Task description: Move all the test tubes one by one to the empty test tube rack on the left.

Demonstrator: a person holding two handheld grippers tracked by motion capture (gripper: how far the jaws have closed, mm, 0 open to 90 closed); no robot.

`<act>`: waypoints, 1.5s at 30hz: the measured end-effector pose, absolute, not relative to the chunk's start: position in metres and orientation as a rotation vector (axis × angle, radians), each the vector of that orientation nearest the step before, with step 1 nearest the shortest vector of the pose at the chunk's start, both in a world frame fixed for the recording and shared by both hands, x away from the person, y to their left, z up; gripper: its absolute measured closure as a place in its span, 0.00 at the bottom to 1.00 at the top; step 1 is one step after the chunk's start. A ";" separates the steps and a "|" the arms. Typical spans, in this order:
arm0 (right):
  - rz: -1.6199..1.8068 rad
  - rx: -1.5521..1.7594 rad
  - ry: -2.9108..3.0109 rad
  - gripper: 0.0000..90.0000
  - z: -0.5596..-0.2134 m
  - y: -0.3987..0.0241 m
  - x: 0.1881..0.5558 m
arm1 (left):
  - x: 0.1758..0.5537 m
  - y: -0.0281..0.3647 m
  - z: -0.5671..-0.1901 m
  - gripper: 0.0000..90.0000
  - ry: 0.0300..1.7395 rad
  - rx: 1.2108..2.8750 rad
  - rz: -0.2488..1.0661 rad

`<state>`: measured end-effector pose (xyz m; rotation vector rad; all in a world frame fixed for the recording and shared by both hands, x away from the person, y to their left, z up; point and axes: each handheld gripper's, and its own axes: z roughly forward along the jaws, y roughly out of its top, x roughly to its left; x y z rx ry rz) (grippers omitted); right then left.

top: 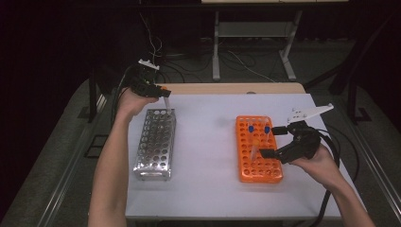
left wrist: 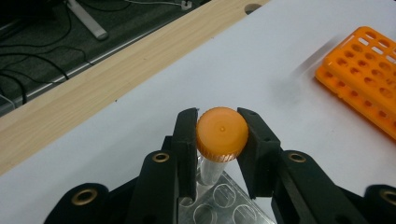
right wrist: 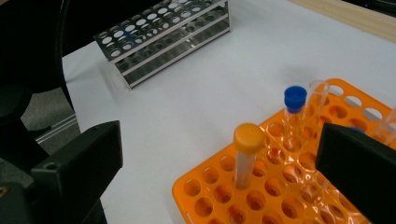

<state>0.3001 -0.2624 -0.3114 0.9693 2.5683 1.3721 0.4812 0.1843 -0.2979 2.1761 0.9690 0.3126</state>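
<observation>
The left hand-held gripper holds an orange-capped tube standing straight up over the metal rack, at its far end near the surface's back edge. The right hand-held gripper is wide open by the orange rack

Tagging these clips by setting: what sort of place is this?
Probably a lab-style workbench: a metal tube rack, an orange tube rack holding capped tubes, on a white-topped table with cables on the floor behind.
</observation>
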 end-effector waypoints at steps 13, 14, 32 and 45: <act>1.378 1.000 2.569 0.00 -0.323 -0.271 0.297 | 0.484 0.186 -0.321 0.76 0.991 2.177 0.290; 1.376 1.001 2.571 0.00 -0.324 -0.271 0.297 | 0.484 0.186 -0.323 0.76 0.987 2.179 0.292; 1.335 1.020 2.613 0.00 -0.344 -0.270 0.297 | 0.479 0.184 -0.342 0.75 0.981 2.193 0.263; 1.273 1.027 2.665 0.00 -0.362 -0.263 0.300 | 0.464 0.184 -0.325 0.49 0.975 2.176 0.249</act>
